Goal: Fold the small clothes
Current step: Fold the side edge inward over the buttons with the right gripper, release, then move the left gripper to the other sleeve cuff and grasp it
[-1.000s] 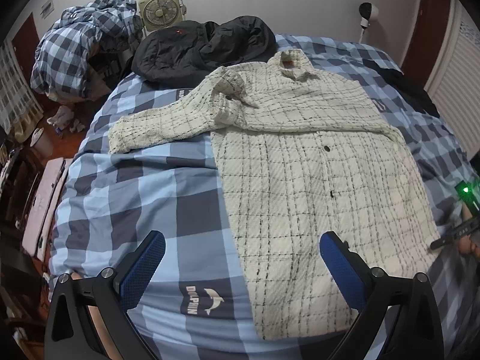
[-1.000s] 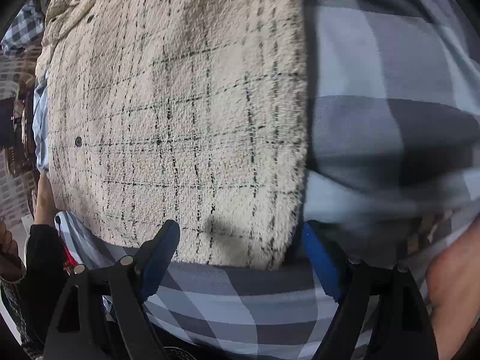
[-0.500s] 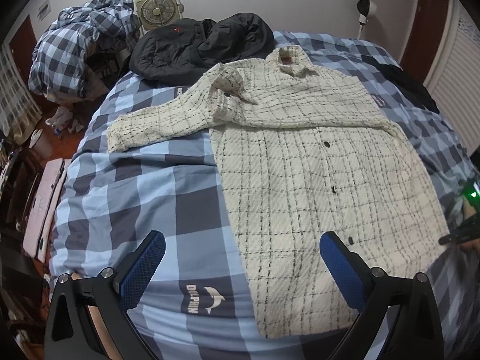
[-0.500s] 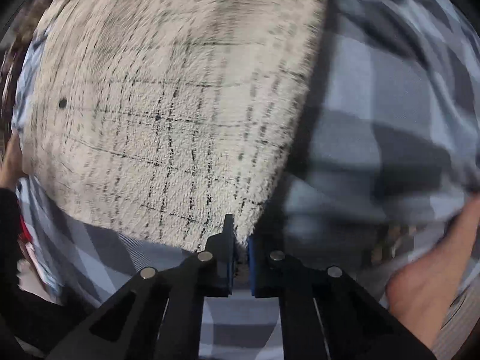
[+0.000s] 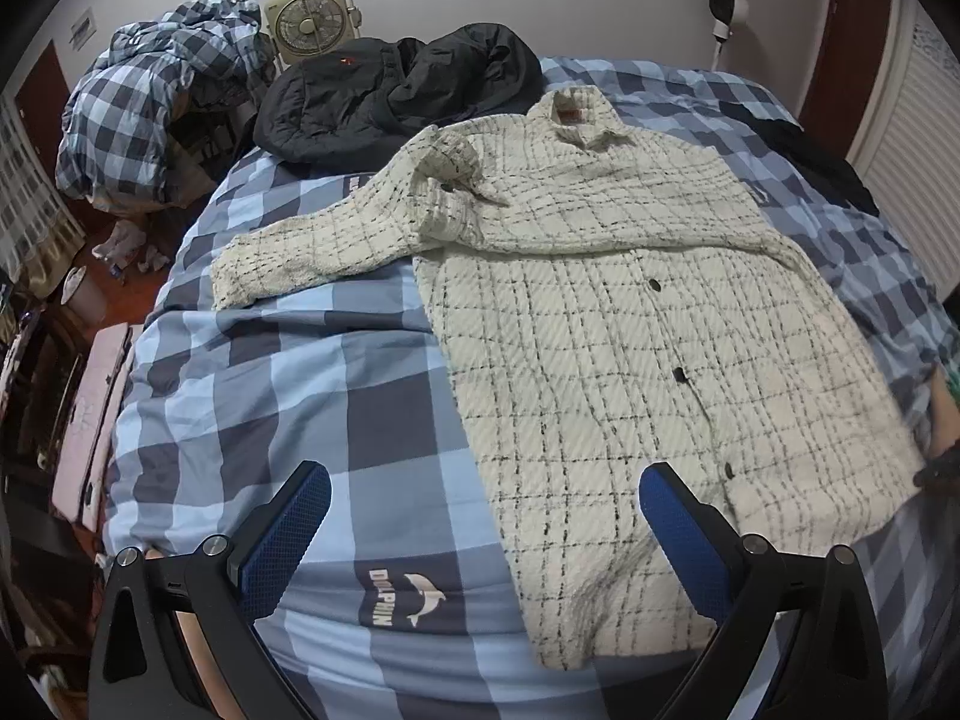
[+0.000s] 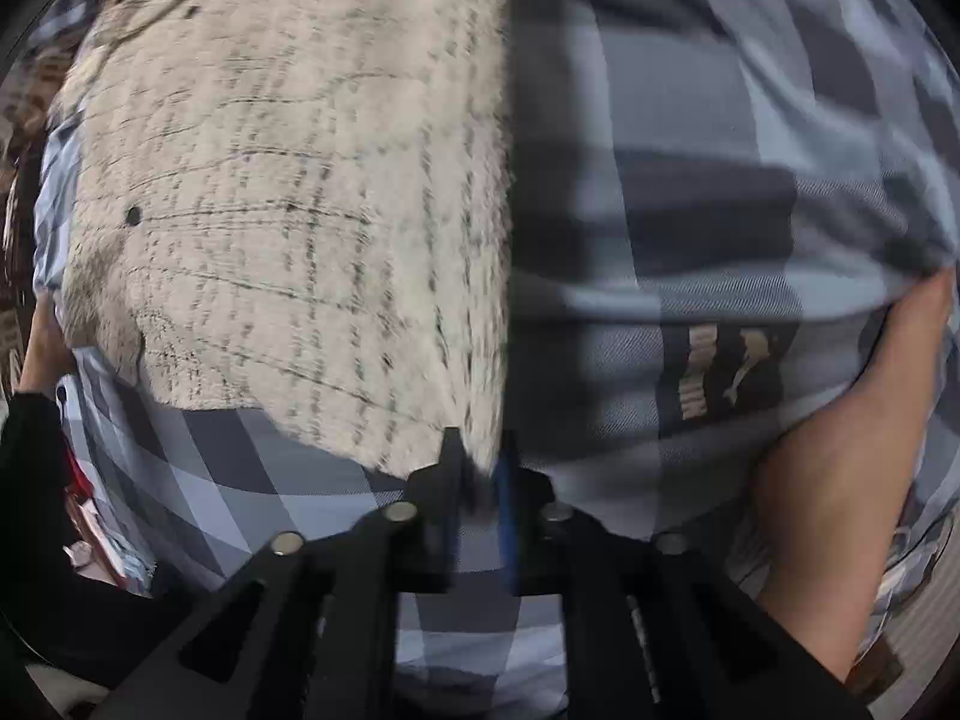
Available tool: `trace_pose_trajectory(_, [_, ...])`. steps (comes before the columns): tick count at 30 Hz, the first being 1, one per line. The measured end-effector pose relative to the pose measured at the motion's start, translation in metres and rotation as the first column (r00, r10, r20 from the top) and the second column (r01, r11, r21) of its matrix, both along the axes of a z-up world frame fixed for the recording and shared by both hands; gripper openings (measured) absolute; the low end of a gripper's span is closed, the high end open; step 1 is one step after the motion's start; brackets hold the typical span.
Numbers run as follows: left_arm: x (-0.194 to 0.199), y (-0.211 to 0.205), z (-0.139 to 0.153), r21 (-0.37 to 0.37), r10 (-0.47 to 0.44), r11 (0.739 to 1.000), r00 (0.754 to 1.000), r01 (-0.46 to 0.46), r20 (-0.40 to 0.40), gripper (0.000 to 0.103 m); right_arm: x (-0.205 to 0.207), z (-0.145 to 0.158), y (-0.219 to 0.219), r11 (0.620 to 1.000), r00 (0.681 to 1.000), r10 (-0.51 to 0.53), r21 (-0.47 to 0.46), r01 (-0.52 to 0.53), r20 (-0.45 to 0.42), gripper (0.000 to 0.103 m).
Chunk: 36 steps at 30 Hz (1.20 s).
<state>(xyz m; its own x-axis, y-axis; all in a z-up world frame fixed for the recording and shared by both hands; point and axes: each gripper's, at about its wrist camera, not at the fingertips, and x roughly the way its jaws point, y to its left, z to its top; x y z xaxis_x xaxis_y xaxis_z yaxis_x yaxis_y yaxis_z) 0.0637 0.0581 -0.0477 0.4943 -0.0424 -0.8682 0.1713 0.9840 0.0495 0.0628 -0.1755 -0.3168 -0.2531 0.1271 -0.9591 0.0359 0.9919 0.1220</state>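
Observation:
A cream shirt with thin black checks [image 5: 630, 330] lies flat, buttons up, on the blue checked bedspread [image 5: 270, 384]. Its left sleeve [image 5: 312, 246] stretches out to the left; the collar points to the far wall. My left gripper [image 5: 480, 534] is open and empty, hovering above the near edge of the bed by the shirt's hem. In the right wrist view my right gripper [image 6: 480, 480] is shut on the shirt's bottom right hem corner [image 6: 474, 444], and the shirt [image 6: 288, 198] spreads away from it, blurred.
A black jacket [image 5: 396, 96] lies at the head of the bed, a checked quilt pile [image 5: 156, 108] and a fan [image 5: 312, 18] stand at the far left. Dark clothing [image 5: 816, 162] lies at the bed's right edge. A bare forearm [image 6: 840, 462] shows right of my right gripper.
My right gripper has shut on the shirt's hem corner and pulled it; the hem now lies a little lower and more spread. My left gripper stays open in place.

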Motion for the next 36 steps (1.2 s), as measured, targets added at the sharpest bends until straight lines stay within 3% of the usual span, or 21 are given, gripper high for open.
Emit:
trace_pose_trajectory(2, [0.0, 0.002, 0.0, -0.001, 0.001, 1.0, 1.0, -0.001, 0.001, 0.103, 0.005, -0.015, -0.019, 0.997, 0.998, 0.002, -0.077, -0.007, -0.066, 0.037])
trace_pose_trajectory(3, [0.001, 0.003, 0.0, 0.0, 0.005, 1.0, 1.0, -0.005, 0.002, 0.103, 0.006, -0.023, -0.026, 0.992, 0.997, -0.01, -0.129, 0.0, -0.074, 0.037])
trace_pose_trajectory(5, [0.003, 0.006, 0.0, -0.007, 0.018, 1.0, 1.0, -0.018, -0.003, 0.103, 0.006, -0.023, -0.043, 0.988, 0.997, -0.048, -0.152, 0.04, -0.052, 0.037])
trace_pose_trajectory(6, [0.004, 0.007, -0.001, -0.012, 0.024, 1.0, 1.0, -0.024, -0.006, 0.103, 0.011, -0.023, -0.052, 0.986, 0.995, -0.095, -0.143, 0.091, -0.023, 0.043])
trace_pose_trajectory(7, [0.004, 0.008, -0.001, -0.021, 0.03, 0.999, 0.999, -0.031, -0.012, 0.103, 0.014, -0.022, -0.058, 0.983, 0.992, -0.128, -0.13, 0.126, -0.004, 0.049])
trace_pose_trajectory(9, [0.005, 0.009, -0.001, -0.035, 0.036, 0.999, 0.999, -0.037, -0.018, 0.103, 0.024, -0.022, -0.066, 0.978, 0.983, -0.183, -0.094, 0.185, 0.033, 0.074])
trace_pose_trajectory(12, [0.004, 0.009, -0.001, -0.032, 0.031, 0.999, 0.999, -0.031, -0.008, 0.103, 0.039, -0.02, -0.07, 0.979, 0.981, -0.176, -0.088, 0.183, 0.077, 0.074])
trace_pose_trajectory(19, [0.006, 0.015, -0.001, -0.02, 0.041, 0.999, 0.999, -0.041, 0.005, 0.103, 0.063, -0.02, -0.037, 0.99, 0.988, -0.041, -0.129, 0.061, 0.147, 0.074])
trace_pose_trajectory(26, [0.016, 0.046, -0.009, -0.049, 0.146, 0.988, 0.989, -0.147, -0.031, 0.103, 0.076, -0.026, 0.008, 0.99, 0.982, 0.048, -0.141, -0.022, 0.181, 0.074])
trace_pose_trajectory(31, [0.029, 0.081, -0.025, -0.051, 0.281, 0.957, 0.956, -0.286, -0.081, 0.103, 0.077, -0.037, 0.037, 0.984, 0.977, 0.115, -0.158, -0.087, 0.18, 0.074])
trace_pose_trajectory(36, [0.04, 0.114, -0.047, -0.063, 0.423, 0.897, 0.891, -0.438, -0.167, 0.103, 0.061, -0.052, 0.088, 0.983, 0.975, 0.147, -0.133, -0.125, 0.167, 0.074])
